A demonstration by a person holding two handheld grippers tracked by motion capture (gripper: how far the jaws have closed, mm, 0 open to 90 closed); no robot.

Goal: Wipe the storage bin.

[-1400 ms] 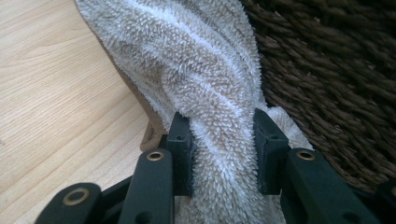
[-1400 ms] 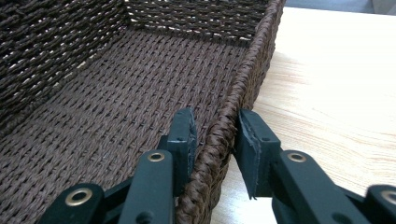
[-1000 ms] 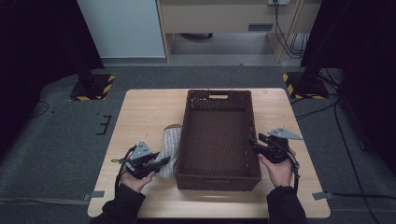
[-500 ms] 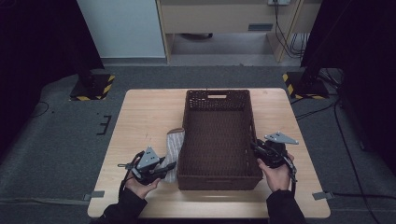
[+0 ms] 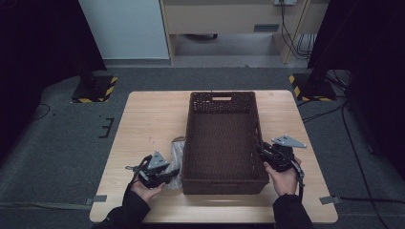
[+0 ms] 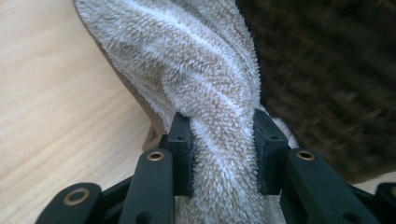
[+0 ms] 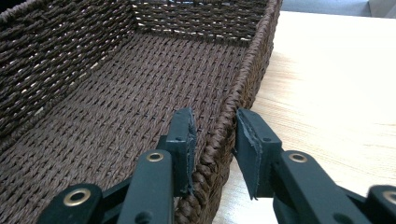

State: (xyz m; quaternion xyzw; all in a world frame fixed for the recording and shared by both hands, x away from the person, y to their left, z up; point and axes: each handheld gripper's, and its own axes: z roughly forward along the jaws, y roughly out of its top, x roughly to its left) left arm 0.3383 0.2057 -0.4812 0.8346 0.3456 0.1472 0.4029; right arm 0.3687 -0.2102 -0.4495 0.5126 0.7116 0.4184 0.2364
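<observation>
A dark brown woven basket (image 5: 222, 97) stands in the middle of the wooden table (image 5: 148, 119). A grey fluffy towel (image 5: 177, 151) lies against its left wall. My left gripper (image 5: 169, 175) is shut on the towel's near end; in the left gripper view the towel (image 6: 196, 60) is pinched into a twisted bunch between the pads of my gripper (image 6: 222, 140). My right gripper (image 5: 261, 149) sits at the basket's right wall. Its jaws have just been closing, and in the right gripper view that gripper (image 7: 215, 135) clamps the basket's rim (image 7: 219, 126), one pad inside, one outside.
The basket's inside (image 7: 116, 107) holds nothing. Bare tabletop (image 7: 336, 84) lies to the right of the basket and on the far left. Dark floor surrounds the table, with black stands (image 5: 93, 86) behind both far corners.
My left gripper has drawn the towel a little toward the near edge, bunching it. My right gripper's jaws have closed onto the basket's right rim.
</observation>
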